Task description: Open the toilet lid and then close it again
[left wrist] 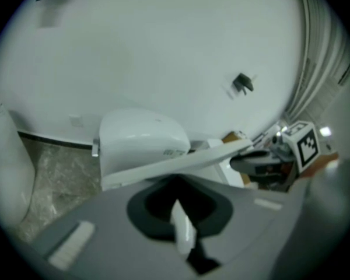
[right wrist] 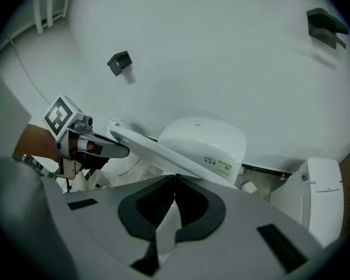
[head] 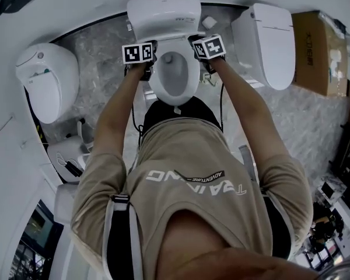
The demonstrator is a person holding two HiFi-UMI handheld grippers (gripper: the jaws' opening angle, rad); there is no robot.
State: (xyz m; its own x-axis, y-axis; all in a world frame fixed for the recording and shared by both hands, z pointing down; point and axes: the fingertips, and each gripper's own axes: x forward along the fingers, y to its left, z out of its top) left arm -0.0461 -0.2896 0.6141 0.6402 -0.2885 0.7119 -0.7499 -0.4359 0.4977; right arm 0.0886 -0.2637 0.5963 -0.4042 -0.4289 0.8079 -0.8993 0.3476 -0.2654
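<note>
The white toilet stands in front of me, its seat ring (head: 175, 77) bare around the bowl. Its lid (head: 163, 13) is tilted up at the front. My left gripper (head: 150, 46) and right gripper (head: 195, 41) sit at the lid's front corners, marker cubes on top. In the left gripper view the lid (left wrist: 181, 162) slants over my shut left gripper (left wrist: 176, 179), and the right gripper (left wrist: 259, 159) lies under the far corner. In the right gripper view the lid (right wrist: 163, 150) rises across my shut right gripper (right wrist: 175, 178), with the left gripper (right wrist: 99, 149) beneath its edge.
Another toilet (head: 46, 80) stands at the left and a third (head: 268, 42) at the right, with a cardboard box (head: 321, 51) beyond it. The floor (head: 105, 80) is grey marble. A small dark bracket (right wrist: 119, 63) is fixed to the white wall.
</note>
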